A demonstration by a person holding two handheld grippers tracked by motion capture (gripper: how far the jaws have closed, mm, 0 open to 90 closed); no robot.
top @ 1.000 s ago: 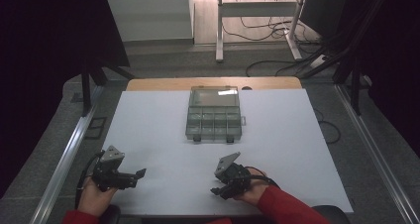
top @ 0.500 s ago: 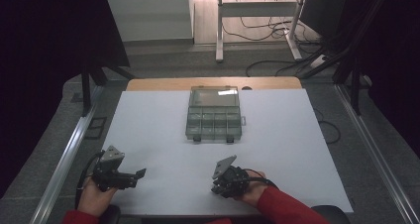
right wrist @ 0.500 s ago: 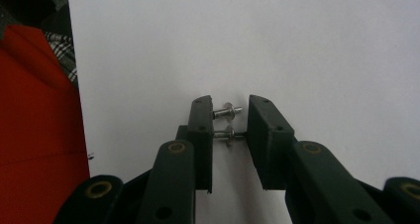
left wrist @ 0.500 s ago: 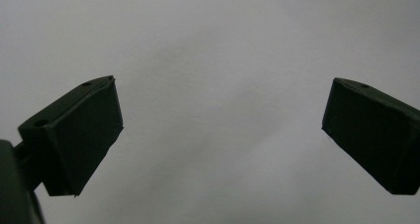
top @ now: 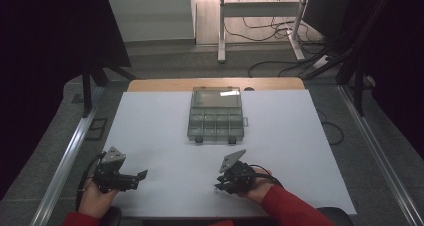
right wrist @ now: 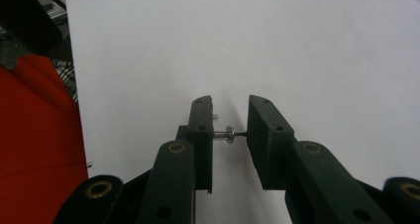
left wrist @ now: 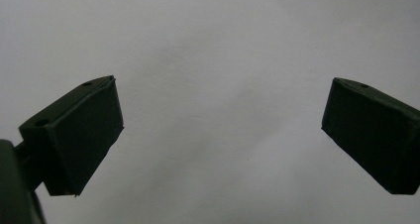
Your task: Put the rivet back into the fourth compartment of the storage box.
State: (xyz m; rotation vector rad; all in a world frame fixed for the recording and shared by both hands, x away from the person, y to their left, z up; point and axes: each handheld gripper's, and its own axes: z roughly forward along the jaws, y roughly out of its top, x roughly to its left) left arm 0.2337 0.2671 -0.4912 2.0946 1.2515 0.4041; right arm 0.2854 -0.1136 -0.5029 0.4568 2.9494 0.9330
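Small silver metal screw [right wrist: 229,134] pinched endwise in right gripper [right wrist: 230,130], well short of clear plastic compartment box [top: 216,115]; left gripper [left wrist: 220,130] spread wide, holding nothing.

I count two grippers in my hands: my left gripper [top: 141,175], jaws wide apart with nothing between them, and my right gripper [right wrist: 230,135], jaws closed on one small metal screw [right wrist: 229,134]. One screw is all I can count. One clear compartment box [top: 215,115] sits on one white table [top: 280,151]; its front shows two rows of four compartments, eight in all, plus one long section behind them. Its contents are too small to count.
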